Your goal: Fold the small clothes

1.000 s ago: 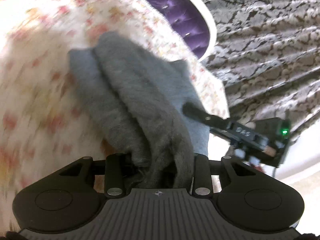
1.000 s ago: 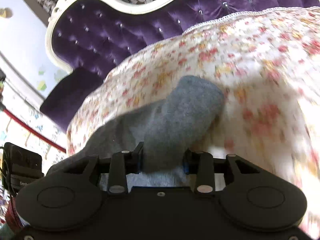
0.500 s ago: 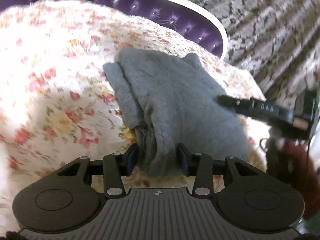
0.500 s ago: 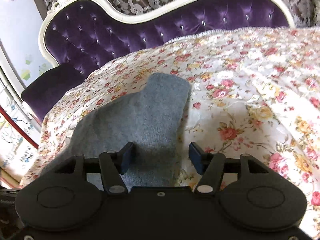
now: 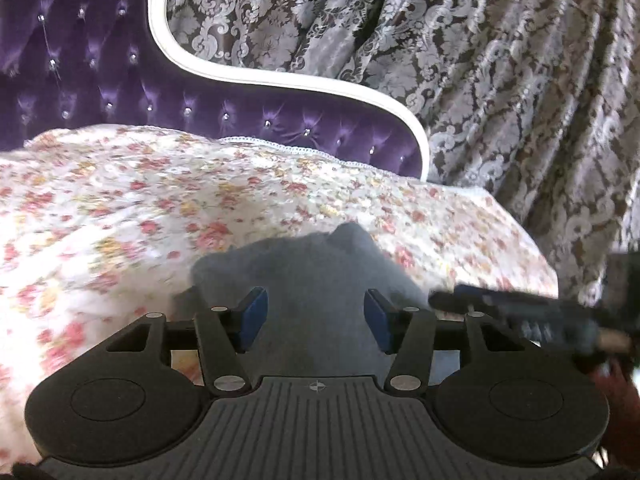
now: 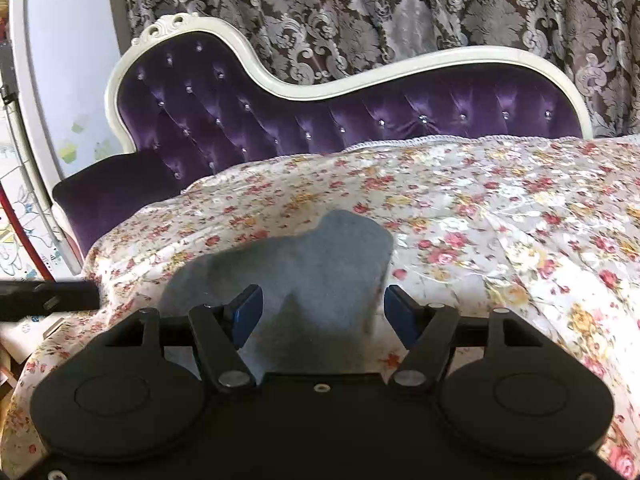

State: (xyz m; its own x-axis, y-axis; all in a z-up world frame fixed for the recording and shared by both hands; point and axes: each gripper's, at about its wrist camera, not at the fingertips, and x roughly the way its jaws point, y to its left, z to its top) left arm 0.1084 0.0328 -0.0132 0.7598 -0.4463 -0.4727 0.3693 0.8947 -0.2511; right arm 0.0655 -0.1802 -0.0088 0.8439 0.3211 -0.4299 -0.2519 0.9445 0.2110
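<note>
1. Your left gripper (image 5: 316, 320) has its jaws opening; the grey cloth (image 5: 312, 280) shows between the blue pads (image 5: 252, 316), but the pads stand clear of it, so nothing is held.
2. Your right gripper (image 6: 322, 312) is likewise opening, jaws wide, with the cloth (image 6: 312, 264) lying between them and untouched by either pad.
3. The cloth lies flat on the floral cover (image 6: 500, 208) of the sofa (image 6: 280, 120), near the cover's front edge and toward its left end as the right camera shows it.
4. The relation your next move turns on: the cloth sits straight ahead of both grippers and just below their tips. In the right view it narrows to a rounded end pointing away, toward the sofa back, so its long axis seems to run near-to-far, though the near part is hidden.
5. Both grippers look about equally near; the right one's finger (image 5: 500, 304) shows blurred at the cloth's right edge in the left view.
6. My judgement: a fold has just been laid, and you would need to re-grip a near edge for any further fold.
</note>
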